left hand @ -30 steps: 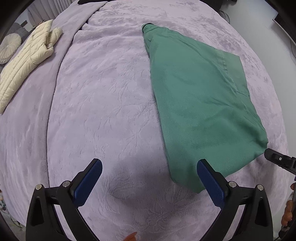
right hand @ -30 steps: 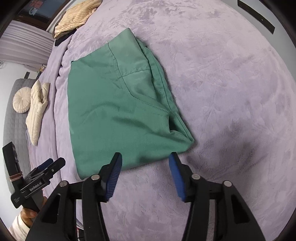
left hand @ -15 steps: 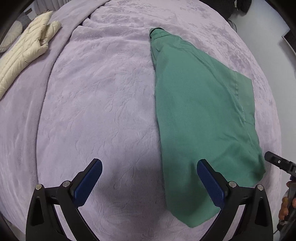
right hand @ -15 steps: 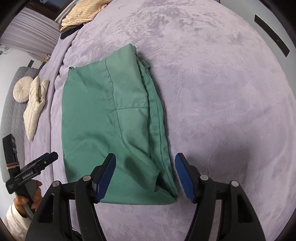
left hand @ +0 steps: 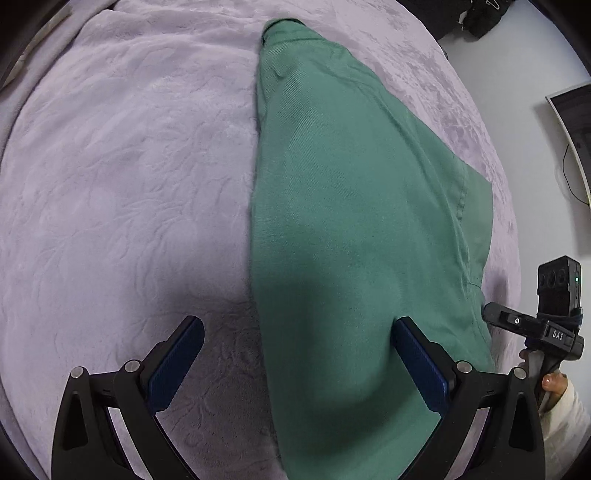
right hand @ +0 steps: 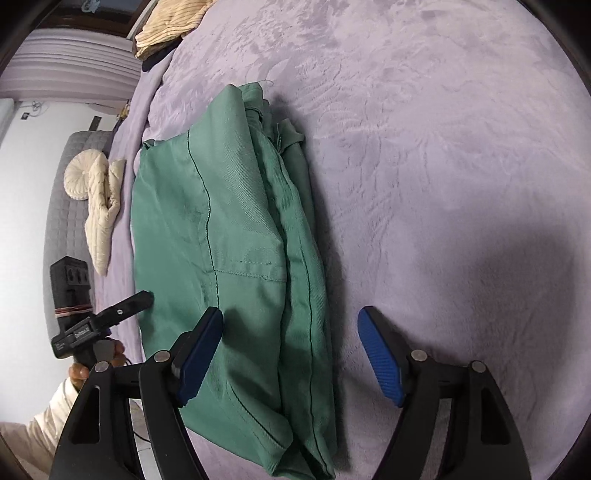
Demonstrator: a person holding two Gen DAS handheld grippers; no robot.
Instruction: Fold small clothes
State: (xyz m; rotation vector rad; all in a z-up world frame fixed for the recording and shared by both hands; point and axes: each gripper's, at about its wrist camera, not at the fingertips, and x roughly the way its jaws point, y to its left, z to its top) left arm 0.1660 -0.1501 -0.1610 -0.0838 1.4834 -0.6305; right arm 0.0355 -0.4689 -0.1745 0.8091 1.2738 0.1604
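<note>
1. The left gripper (left hand: 295, 363) stood released, its black arms spread wide and its ribbed blue pads (left hand: 419, 363) clear of any cloth; the near left edge of the green garment (left hand: 354, 229) ran between them.
2. The right gripper (right hand: 291, 352) was likewise open, holding nothing, with the garment's (right hand: 236, 258) thick right-hand fold lying between its blue pads (right hand: 378, 360).
3. The garment was a folded piece of woven green twill, long and tapering away from the left gripper, with stitched seams and several stacked layers at its right edge. It lay flat on the bed (right hand: 443, 166).
4. The bed's cover was a plush lilac blanket (left hand: 129, 166) with a crushed, leafy relief, and dark shadows fell on it just ahead of both grippers.
5. Each gripper appeared at the edge of the other's view, gripped by a hand (right hand: 98, 356) in a cream sleeve.
6. Farther left of the right gripper, a cream quilted jacket (right hand: 103, 206) lay beside a round ribbed cushion (right hand: 79, 177).
7. Farthest off, a tan ribbed garment (right hand: 166, 26) sat at the bed's far end.
</note>
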